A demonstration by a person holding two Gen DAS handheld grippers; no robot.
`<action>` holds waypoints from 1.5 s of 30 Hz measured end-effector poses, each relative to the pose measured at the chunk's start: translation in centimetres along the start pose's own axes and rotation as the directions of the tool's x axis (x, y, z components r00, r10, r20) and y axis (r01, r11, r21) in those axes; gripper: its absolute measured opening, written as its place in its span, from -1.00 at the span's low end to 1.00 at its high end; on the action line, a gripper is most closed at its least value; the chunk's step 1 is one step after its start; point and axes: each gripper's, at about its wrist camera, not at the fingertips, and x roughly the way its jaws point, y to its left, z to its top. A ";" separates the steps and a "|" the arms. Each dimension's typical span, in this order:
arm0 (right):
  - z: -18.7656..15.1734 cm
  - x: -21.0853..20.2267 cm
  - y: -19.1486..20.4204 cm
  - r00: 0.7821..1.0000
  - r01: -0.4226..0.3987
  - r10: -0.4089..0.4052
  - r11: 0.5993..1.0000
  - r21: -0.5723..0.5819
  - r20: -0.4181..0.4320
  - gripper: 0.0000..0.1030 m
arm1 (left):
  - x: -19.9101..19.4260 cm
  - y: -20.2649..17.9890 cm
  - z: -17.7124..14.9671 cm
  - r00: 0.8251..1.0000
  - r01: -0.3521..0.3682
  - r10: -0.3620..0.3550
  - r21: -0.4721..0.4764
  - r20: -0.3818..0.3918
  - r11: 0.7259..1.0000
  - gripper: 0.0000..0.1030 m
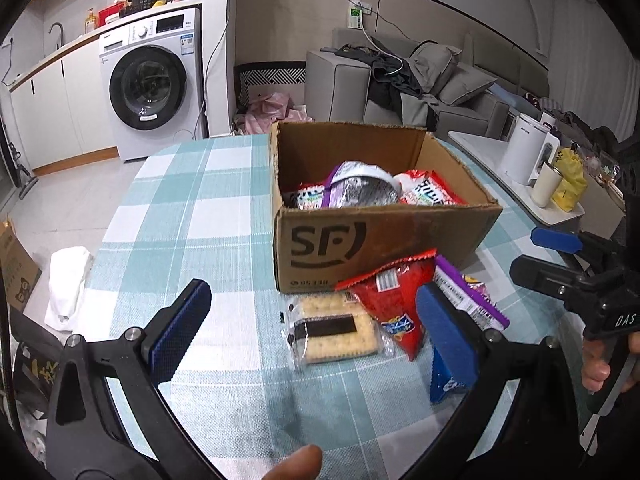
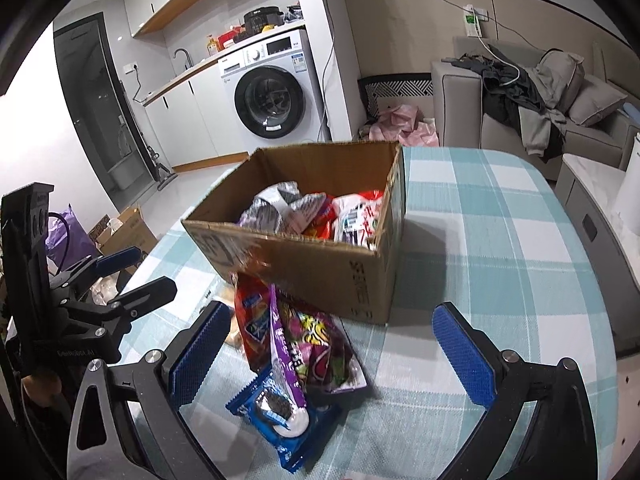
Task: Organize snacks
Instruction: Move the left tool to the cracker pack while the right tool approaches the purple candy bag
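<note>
A cardboard box (image 1: 384, 236) (image 2: 320, 268) holding several snack packets stands on the checked tablecloth. In front of it lie a clear cracker pack (image 1: 332, 332), a red packet (image 1: 392, 300) (image 2: 252, 320), a purple packet (image 1: 468, 300) (image 2: 316, 348) and a blue cookie pack (image 1: 444, 384) (image 2: 280, 416). My left gripper (image 1: 316, 324) is open and empty above the cracker pack. My right gripper (image 2: 340, 348) is open and empty above the purple packet; it also shows at the right edge of the left wrist view (image 1: 536, 256).
The table (image 1: 192, 208) (image 2: 500, 240) has a rounded edge. A side table with a white kettle (image 1: 524, 152) and cup stands to the right. A washing machine (image 1: 152, 84) and a sofa (image 1: 420, 80) stand behind. Boxes and bags lie on the floor at left.
</note>
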 end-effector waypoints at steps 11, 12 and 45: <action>-1.7 2.7 -0.5 0.997 -0.017 0.019 1.000 0.024 -0.076 0.99 | 3.3 1.1 -1.9 0.996 -0.017 0.016 -0.012 -0.086 1.000 0.98; -1.8 3.0 -0.6 0.996 -0.019 0.021 1.000 0.024 -0.083 0.99 | 3.6 1.1 -2.0 0.996 -0.020 0.019 -0.012 -0.090 1.000 0.98; -3.3 7.2 -1.7 0.983 -0.038 0.046 0.998 0.044 -0.180 0.96 | 11.7 1.4 -3.7 0.973 0.018 -0.020 -0.010 -0.232 1.000 0.98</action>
